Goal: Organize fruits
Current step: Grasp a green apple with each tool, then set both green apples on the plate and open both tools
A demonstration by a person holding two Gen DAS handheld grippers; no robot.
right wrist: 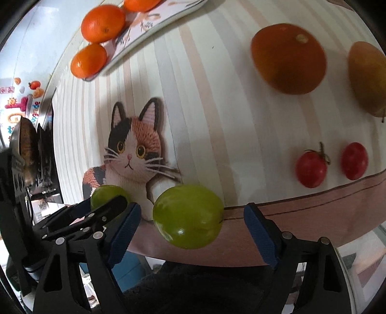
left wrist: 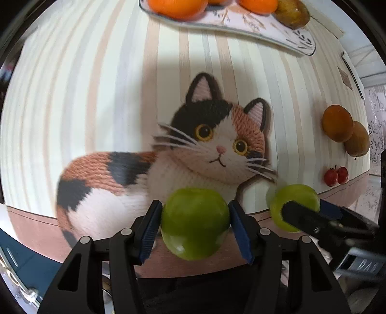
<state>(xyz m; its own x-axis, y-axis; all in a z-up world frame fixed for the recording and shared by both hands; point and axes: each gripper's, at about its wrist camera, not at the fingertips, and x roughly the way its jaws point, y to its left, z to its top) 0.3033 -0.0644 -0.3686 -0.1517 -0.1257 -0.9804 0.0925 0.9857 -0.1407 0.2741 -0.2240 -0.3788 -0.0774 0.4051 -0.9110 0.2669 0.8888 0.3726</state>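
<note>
My left gripper (left wrist: 195,224) is shut on a green fruit (left wrist: 195,223) near the mat's front edge; both blue pads press its sides. It also shows in the right wrist view (right wrist: 106,196), behind the left gripper's fingers (right wrist: 106,212). My right gripper (right wrist: 190,224) is open around a second green fruit (right wrist: 188,216), with gaps on both sides. In the left wrist view that fruit (left wrist: 293,205) sits partly behind the right gripper's finger (left wrist: 313,217).
A striped mat with a cat picture (left wrist: 217,145) covers the table. A patterned plate (left wrist: 253,26) at the back holds oranges (right wrist: 102,23) and a brownish fruit (left wrist: 292,13). An orange (right wrist: 288,58), a brown pear (right wrist: 368,77) and two red cherry tomatoes (right wrist: 311,169) lie at the right.
</note>
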